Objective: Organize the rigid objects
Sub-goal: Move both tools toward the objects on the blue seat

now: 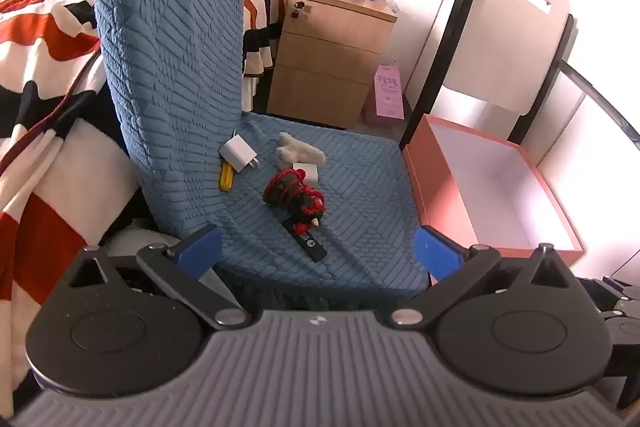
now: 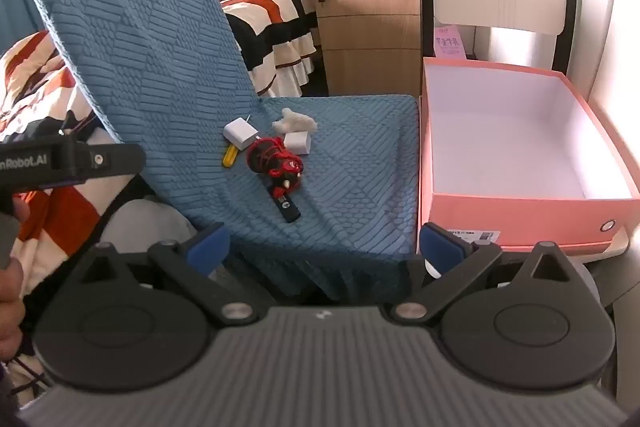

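Nothing has yet been picked up, so the opening step, choosing and approaching a first item, is judged to be in hand. The small objects are gathered on the seat of the blue-covered chair [image 2: 344, 163], toward its far left, close to the backrest. A white charger plug [image 2: 239, 133] is seen at the left, with a yellow stick-shaped item [image 2: 230, 155] just beside and partly under it. A second, smaller white cube [image 2: 298, 142] lies to the right, touching a red-and-black bundle of cord [image 2: 272, 159]. A black flat stick [image 2: 286, 207], seemingly a USB drive, extends from that bundle toward the near edge. A pale fluffy scrap [image 2: 292, 121] lies at the far side; being soft, it is probably not among the things to be sorted.

The pink box [image 2: 520, 203], open and empty, stands directly to the right of the seat, its wall against the seat edge.

The left hand-held gripper [image 1: 318, 247] is held with its jaws fully apart and nothing between them, above the near edge of the seat. The right hand-held gripper [image 2: 326, 245] is likewise spread wide and empty, and sits nearer the box.

The next move calls for one gripper to be lowered over a single item. The black stick, nearest and lying clear, seems the easiest target. The jaws would have to be aligned across its narrow width. The soft cover may yield under pressure, so a shallow descent would be needed.
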{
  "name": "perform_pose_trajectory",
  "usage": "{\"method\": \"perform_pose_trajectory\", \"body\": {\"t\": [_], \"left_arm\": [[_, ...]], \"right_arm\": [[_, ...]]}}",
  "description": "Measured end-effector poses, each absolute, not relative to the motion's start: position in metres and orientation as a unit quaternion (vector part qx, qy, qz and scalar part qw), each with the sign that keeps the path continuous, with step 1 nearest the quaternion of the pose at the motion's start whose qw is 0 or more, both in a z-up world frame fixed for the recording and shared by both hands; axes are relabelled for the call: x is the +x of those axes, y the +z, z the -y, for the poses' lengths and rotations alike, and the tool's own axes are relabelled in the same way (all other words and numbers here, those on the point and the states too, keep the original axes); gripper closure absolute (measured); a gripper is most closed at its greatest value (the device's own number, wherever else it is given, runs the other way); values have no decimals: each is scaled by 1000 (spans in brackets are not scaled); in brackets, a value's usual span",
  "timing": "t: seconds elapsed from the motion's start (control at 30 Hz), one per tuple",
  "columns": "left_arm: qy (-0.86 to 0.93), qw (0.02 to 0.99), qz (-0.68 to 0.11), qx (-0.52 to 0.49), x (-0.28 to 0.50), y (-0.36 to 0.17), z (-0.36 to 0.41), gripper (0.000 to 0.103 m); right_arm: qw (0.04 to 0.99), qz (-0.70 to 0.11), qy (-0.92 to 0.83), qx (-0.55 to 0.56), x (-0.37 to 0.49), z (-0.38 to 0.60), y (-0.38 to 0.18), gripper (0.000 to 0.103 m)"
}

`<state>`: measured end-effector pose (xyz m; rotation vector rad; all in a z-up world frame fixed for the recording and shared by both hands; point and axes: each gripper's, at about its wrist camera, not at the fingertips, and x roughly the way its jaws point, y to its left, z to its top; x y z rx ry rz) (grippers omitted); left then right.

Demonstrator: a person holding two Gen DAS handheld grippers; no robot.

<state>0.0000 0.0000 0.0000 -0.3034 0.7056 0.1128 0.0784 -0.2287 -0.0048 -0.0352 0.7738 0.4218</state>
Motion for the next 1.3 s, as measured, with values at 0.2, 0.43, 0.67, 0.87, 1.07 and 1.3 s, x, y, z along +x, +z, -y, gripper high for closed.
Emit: {"method": "perform_pose_trajectory", "body": {"t": [0.2,0.43,0.67,0.87,1.07,1.3], "left_arm": [[51,921,-354,-154,6,1,1,0],[45,923,-350,-151,4,1,0,0],[49,923,-351,-149,4,-3,0,0],[55,925,-346,-145,5,-3,-5,0],[67,923,-348,-147,2,-7,-12,0],[75,923,-349,-143,2,-14,-13,0]], "right_arm": [[904,-371,213,-10,77,222,-3,0],[899,-377,222,-3,79,236,-3,0],[900,-379,217,-4,77,230,-5,0],[897,-382,223,2,79,231,-6,0],[897,-384,220,1,79,232,-10,0],[895,-388,221,-12,79,228,-13,0]]}}
